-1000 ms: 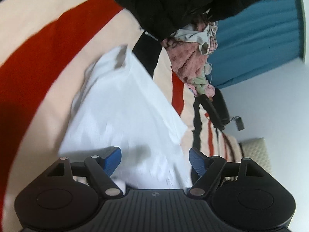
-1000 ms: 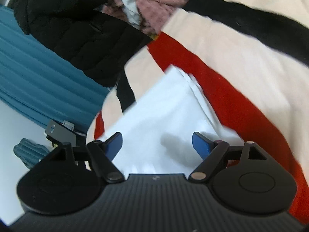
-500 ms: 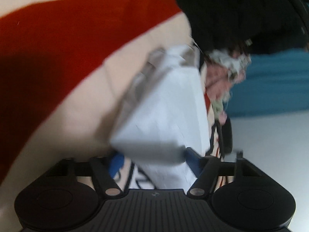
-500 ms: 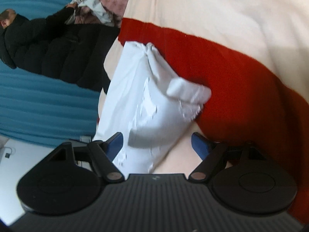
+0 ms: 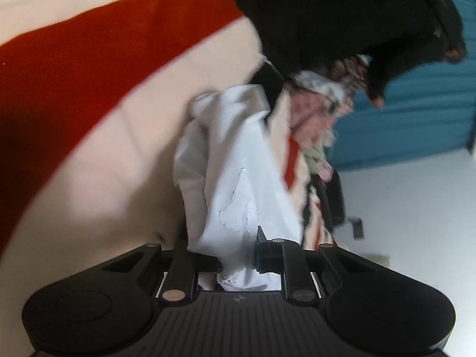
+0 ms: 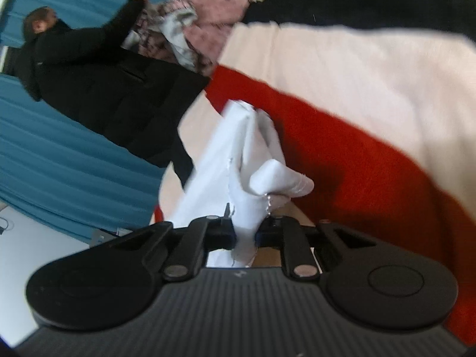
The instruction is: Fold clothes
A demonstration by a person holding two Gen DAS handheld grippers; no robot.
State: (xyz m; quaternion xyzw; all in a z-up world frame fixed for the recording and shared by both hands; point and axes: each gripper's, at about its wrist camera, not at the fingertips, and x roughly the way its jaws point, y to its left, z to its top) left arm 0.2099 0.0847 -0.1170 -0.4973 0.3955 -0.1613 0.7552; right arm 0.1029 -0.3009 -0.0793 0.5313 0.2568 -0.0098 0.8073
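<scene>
A white garment (image 5: 235, 178) is bunched and lifted off a cream blanket with red and black stripes (image 5: 89, 74). My left gripper (image 5: 238, 260) is shut on one edge of the garment. In the right wrist view the same white garment (image 6: 238, 160) hangs in folds, and my right gripper (image 6: 245, 233) is shut on another edge of it. The pinched cloth hides the fingertips of both grippers.
A pile of pink and grey clothes (image 6: 193, 29) lies at the far side of the blanket (image 6: 357, 74). A person in a black coat (image 6: 98, 83) stands beside it, reaching into the pile. Blue curtains (image 6: 59, 163) hang behind.
Both grippers went from open over the flat white garment to shut on its edges. The garment has been gathered and lifted into a bunched shape.
</scene>
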